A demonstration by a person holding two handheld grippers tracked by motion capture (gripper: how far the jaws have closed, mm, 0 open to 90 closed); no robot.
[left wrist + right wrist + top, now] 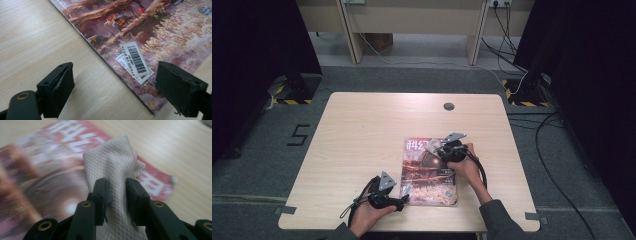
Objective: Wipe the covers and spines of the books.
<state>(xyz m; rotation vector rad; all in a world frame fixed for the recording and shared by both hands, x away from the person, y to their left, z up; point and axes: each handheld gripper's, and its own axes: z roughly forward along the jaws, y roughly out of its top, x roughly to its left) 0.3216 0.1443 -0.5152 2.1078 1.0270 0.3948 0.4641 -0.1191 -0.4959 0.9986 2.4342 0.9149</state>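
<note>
One magazine [429,172] lies flat on the wooden bench [362,145], toward the near right part of it, cover up; no box, tray or other container stands on the bench. One piece of white cloth [113,170] with a fine diamond weave is clamped between the jaws of the right gripper [117,195], which are closed tight on it; the cloth bunches upward above the jaws and runs down out of the bottom of the right gripper view. In the high view the right gripper [447,147] sits over the upper right part of the magazine, with the cloth [433,145] showing as a small pale patch at its front. The magazine cover [37,170] behind the cloth is blurred, and its large white title characters cannot be read.

The left gripper [115,85] is released, its two jaws standing wide apart, one over bare bench and the other over the near corner of the magazine [155,35]. Between them lies the magazine's edge with two overlapping white barcode stickers [136,61]; the small print on them is too fine to read. In the high view the left gripper [404,192] rests just beside the magazine's lower left corner. Whether the jaws touch the magazine cannot be told.

A small round dark grommet [449,106] sits in the bench near its far edge.
</note>
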